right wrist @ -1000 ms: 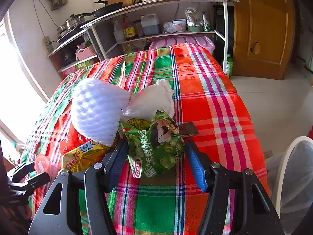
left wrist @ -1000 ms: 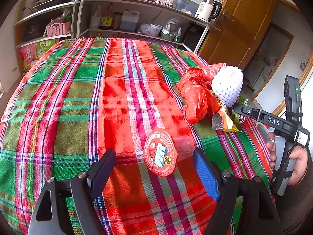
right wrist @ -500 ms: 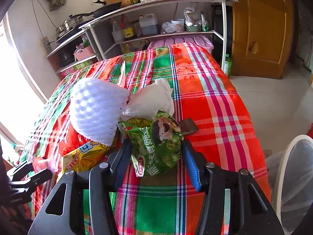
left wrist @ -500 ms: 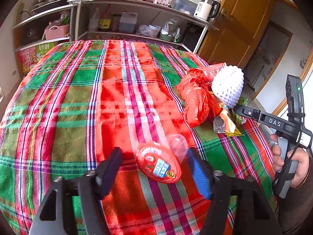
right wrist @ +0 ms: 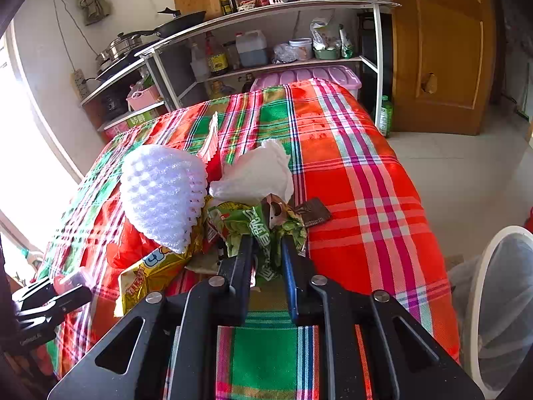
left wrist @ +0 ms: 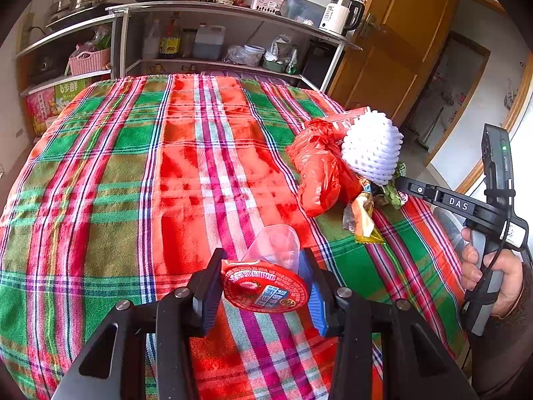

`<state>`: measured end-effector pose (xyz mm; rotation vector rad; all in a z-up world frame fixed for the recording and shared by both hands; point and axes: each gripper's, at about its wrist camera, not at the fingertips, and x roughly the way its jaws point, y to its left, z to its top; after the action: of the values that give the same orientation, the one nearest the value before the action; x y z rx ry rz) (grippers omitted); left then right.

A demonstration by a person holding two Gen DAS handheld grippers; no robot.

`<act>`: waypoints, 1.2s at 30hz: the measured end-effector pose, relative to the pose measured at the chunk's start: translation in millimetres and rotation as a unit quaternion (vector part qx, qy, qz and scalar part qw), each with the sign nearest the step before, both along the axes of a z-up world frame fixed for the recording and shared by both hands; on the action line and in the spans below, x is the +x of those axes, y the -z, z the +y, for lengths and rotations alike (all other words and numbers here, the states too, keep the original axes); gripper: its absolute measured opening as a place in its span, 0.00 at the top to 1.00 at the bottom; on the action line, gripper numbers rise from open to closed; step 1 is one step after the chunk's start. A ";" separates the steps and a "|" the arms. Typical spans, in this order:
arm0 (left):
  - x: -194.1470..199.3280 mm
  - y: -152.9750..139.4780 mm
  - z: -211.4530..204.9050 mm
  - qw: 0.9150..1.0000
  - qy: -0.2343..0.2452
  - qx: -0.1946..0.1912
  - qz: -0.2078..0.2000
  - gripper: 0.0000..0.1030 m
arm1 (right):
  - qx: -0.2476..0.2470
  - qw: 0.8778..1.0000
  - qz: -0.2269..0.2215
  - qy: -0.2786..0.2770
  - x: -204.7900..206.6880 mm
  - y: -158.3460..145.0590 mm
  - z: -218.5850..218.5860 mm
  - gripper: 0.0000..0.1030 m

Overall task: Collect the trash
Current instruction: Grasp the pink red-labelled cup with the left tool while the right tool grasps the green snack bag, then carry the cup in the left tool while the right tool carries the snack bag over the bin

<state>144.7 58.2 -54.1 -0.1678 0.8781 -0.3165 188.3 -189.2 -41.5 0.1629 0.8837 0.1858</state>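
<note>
Left gripper clamped on a clear plastic cup with a red foil lid, jaws just closed in against its sides; cup tipped, lid facing the camera, over the plaid tablecloth. Right gripper pinched tight on a green snack wrapper, jaws just drawn together with the crumpled wrapper between them. Packed at 10 o'clock of that wrapper, a white foam fruit net; at 12 o'clock, a white crumpled tissue; at 2 o'clock, a dark wrapper; at 8 o'clock, a yellow snack bag and a red plastic bag under the net. Beyond the table, a shelf with bottles and pans; at 4 o'clock, a white bin rim.
</note>
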 end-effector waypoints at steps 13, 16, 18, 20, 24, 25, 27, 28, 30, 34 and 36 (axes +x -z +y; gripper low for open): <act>-6.7 -17.2 -6.1 1.000 0.006 -0.008 -0.019 0.57 | 0.019 1.000 -0.023 -0.006 -23.8 -12.5 -9.6 0.98; -9.3 -21.5 -7.1 1.000 0.009 -0.013 -0.023 0.57 | 0.028 0.999 -0.028 -0.005 -30.8 -16.2 -13.0 0.98; -10.9 -25.8 -10.5 0.999 0.013 -0.012 -0.028 0.57 | 0.037 0.999 -0.032 -0.004 -38.5 -19.4 -14.3 0.99; -12.1 -29.3 -14.1 0.999 0.019 -0.012 -0.032 0.57 | 0.039 0.999 -0.037 -0.005 -44.6 -22.6 -14.8 0.99; -12.7 -32.3 -21.1 0.999 0.025 -0.012 -0.036 0.57 | 0.041 0.998 -0.040 -0.010 -54.5 -25.3 -16.5 0.99; -12.6 -32.0 -22.7 0.999 0.026 -0.013 -0.035 0.57 | 0.040 0.998 -0.041 -0.014 -55.4 -24.5 -17.0 0.99; -12.9 -30.6 -25.4 0.999 0.029 -0.014 -0.034 0.57 | 0.033 0.998 -0.043 -0.012 -53.8 -22.3 -18.4 0.86; -12.6 -29.8 -26.8 0.999 0.029 -0.014 -0.033 0.57 | 0.026 0.999 -0.042 -0.007 -52.2 -21.3 -19.2 0.76; -13.4 -28.6 -28.8 0.999 0.032 -0.016 -0.031 0.57 | 0.022 0.999 -0.049 -0.007 -48.7 -21.9 -18.7 0.33; -12.2 -26.8 -29.6 0.999 0.032 -0.016 -0.028 0.57 | 0.023 0.999 -0.030 0.011 -26.0 -17.9 -19.5 0.32; -11.3 -26.2 -29.4 0.999 0.032 -0.018 -0.027 0.57 | 0.026 0.999 -0.011 0.026 -11.1 -11.8 -20.8 0.32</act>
<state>133.5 28.8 -27.9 -0.1631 0.8255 -0.3958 177.3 -209.9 -29.7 0.2311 0.8520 0.1614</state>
